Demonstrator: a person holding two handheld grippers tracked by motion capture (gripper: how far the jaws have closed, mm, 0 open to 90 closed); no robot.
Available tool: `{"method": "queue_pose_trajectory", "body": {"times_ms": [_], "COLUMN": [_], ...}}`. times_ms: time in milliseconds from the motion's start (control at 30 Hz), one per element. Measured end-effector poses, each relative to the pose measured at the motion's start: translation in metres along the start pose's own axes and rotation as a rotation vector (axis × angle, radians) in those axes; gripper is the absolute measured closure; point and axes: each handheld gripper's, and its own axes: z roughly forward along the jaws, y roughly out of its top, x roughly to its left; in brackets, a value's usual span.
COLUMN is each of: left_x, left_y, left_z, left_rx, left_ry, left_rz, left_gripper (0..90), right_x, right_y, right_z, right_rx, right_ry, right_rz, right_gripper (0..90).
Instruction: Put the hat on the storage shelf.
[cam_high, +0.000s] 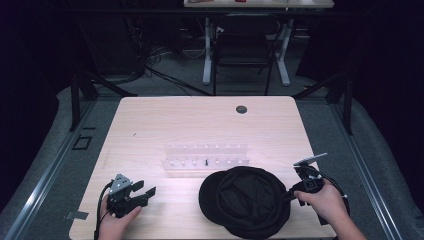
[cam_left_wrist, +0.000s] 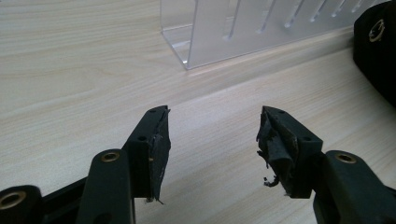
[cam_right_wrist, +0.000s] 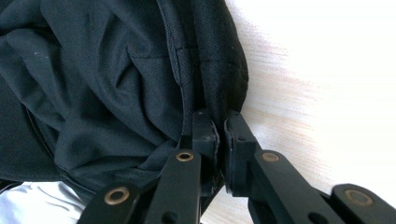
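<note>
Black cap: we are pinching its rim with the right gripper, fingers closed; left gripper idling open; lifting pending.

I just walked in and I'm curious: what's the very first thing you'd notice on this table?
The big black cap lying upside down at the near edge of the pale wooden table stands out most. The right gripper is pinched shut on its rim at the cap's right side. Just behind the cap sits a clear plastic rack, and the left gripper rests open on the near left of the table, holding nothing.
</note>
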Motion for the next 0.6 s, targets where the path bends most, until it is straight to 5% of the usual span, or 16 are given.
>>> {"method": "queue_pose_trajectory", "body": {"times_ms": [133,233,600], "left_x": [0.000,0.000,0.000], "left_y": [0.000,0.000,0.000], "left_z": [0.000,0.000,0.000], "left_rx": [-0.001,-0.001,-0.002], "left_ry": [0.001,0.001,0.002], "left_rz": [0.000,0.000,-0.001], "left_gripper": [43.7,43.7,43.7], "right_x": [0.002,0.001,0.002], "right_y": [0.000,0.001,-0.004], "right_z": [0.001,-0.005,-0.026], "right_rx": [-0.024,0.011,-0.071], "right_ry": [0.013,0.016,0.184], "right_rz": [0.031,0.009,0.045], "right_gripper": [86.6,87.3,88.2]}}
